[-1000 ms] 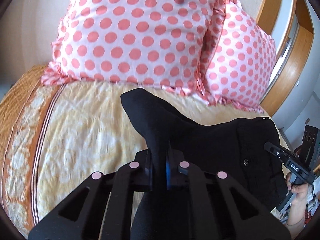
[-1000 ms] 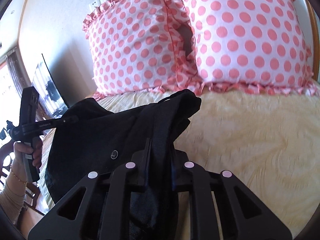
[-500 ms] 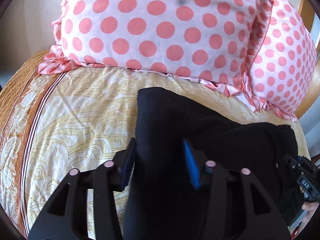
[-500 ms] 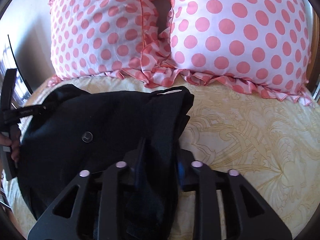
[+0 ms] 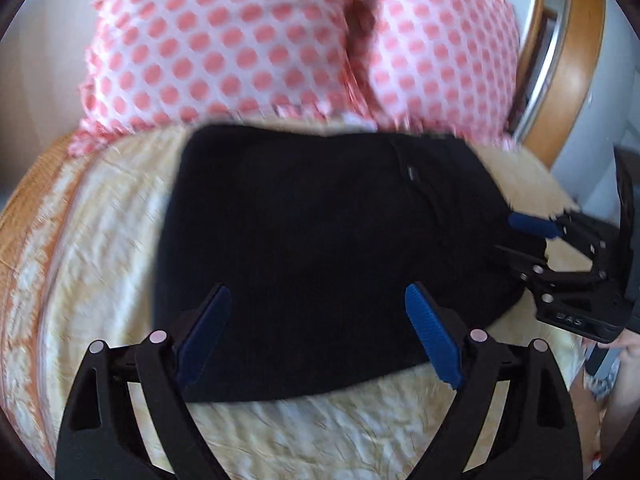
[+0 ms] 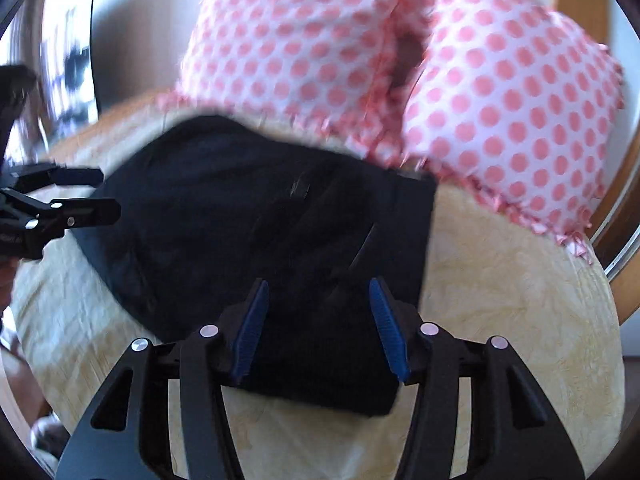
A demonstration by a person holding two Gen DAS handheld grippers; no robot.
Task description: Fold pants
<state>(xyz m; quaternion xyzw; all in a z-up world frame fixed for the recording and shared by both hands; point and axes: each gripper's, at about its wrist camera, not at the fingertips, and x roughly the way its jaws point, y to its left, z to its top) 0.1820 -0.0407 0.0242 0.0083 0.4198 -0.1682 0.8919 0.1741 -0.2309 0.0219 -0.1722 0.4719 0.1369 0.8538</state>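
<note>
Pants (image 5: 320, 232) lie folded flat on the bedspread (image 5: 100, 264), just ahead of your left gripper (image 5: 316, 332) and right gripper (image 6: 318, 328); both now gape wide, having let go of the cloth they pinched a second ago.

You have a bed (image 5: 100, 264) with a soft yellow cover, and on it lie the black pants (image 5: 320, 240) folded in a flat pile, with two pink spotted pillows (image 5: 224, 52) sitting right behind them at the head end.
</note>
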